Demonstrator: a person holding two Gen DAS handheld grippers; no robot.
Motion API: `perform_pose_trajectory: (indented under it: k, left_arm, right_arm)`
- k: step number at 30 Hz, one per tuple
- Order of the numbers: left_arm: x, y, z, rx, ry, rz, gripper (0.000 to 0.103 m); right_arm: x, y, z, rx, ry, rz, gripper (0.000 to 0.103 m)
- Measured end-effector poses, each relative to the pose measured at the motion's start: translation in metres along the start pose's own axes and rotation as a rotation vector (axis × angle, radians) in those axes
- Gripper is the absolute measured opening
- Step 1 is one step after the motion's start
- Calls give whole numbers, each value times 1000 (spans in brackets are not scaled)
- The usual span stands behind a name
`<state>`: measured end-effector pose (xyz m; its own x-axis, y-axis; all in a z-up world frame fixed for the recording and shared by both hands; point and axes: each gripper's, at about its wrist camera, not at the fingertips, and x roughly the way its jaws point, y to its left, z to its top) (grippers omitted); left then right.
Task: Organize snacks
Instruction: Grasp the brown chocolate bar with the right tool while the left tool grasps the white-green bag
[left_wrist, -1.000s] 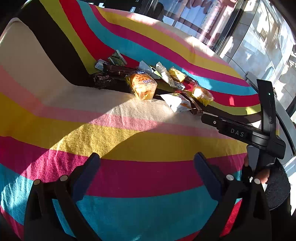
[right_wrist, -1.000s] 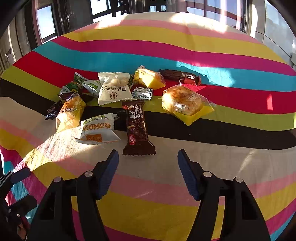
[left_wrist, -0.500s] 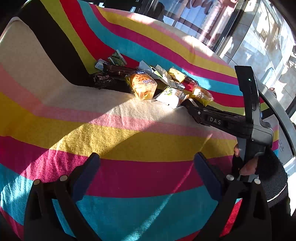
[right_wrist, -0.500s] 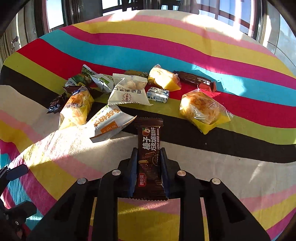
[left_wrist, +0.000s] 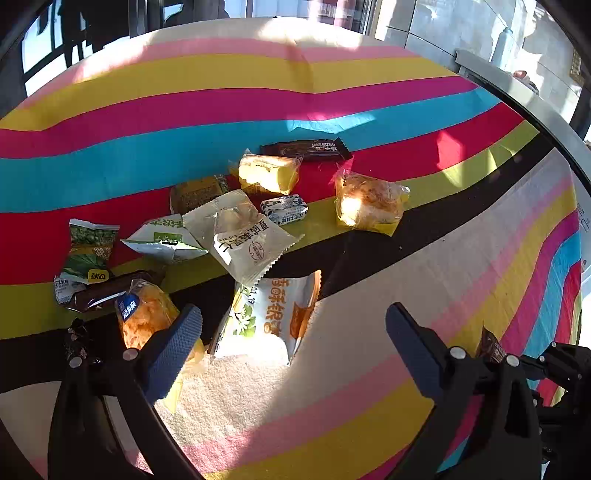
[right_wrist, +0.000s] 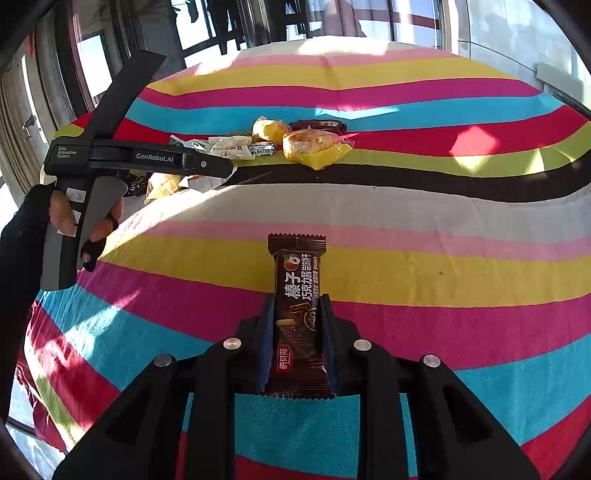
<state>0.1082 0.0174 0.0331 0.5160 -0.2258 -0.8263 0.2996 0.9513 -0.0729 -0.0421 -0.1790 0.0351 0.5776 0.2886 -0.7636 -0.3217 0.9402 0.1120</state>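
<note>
right gripper (right_wrist: 297, 332): clamped on the brown chocolate bar (right_wrist: 298, 295) across its lower half, wrapper pointing forward, held over the near stripes well apart from the pile, I'd guess so it can start its own group
left gripper (left_wrist: 291, 350): jaws wide apart, nothing in them, aimed at the white-and-orange packet (left_wrist: 275, 314), probably the next pick
snack pile (left_wrist: 236, 221): bunched mid striped cloth (left_wrist: 424, 258), unsorted

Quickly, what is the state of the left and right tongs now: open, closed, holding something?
Left tongs: open, holding nothing, near the snack pile.
Right tongs: closed on the brown chocolate bar.
</note>
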Motion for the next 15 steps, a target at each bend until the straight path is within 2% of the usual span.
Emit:
perform_pose_trajectory:
  k: [2,3,5,6,7,8,11,15]
  left_arm:
    - [12,-2,5,21,36,-7,94]
    - [19,-3,5,29,65,-1,88]
    - [24,-10,2,73,64,61,85]
    - [24,-14,-1,86,52,80,76]
    - [22,-16,-4,90,35,90,44]
    - [19,-18,-8,89,20,86,42]
    - [1,-25,-24,48,-35,4,40]
    - [-36,-48,-63,12,-126,-17,40]
  right_arm:
    - [0,1,-1,-5,0,0,24]
    - [1,2,-1,-1,1,4,24]
    - [2,-1,-2,19,-1,8,24]
    - [1,-4,-3,34,-2,11,24]
    - [-1,-6,-4,47,-3,12,24]
    - [-2,-7,-4,56,-6,11,24]
    - [0,-8,-3,65,-10,2,24]
    - [3,-6,-3,61,-1,-15,24]
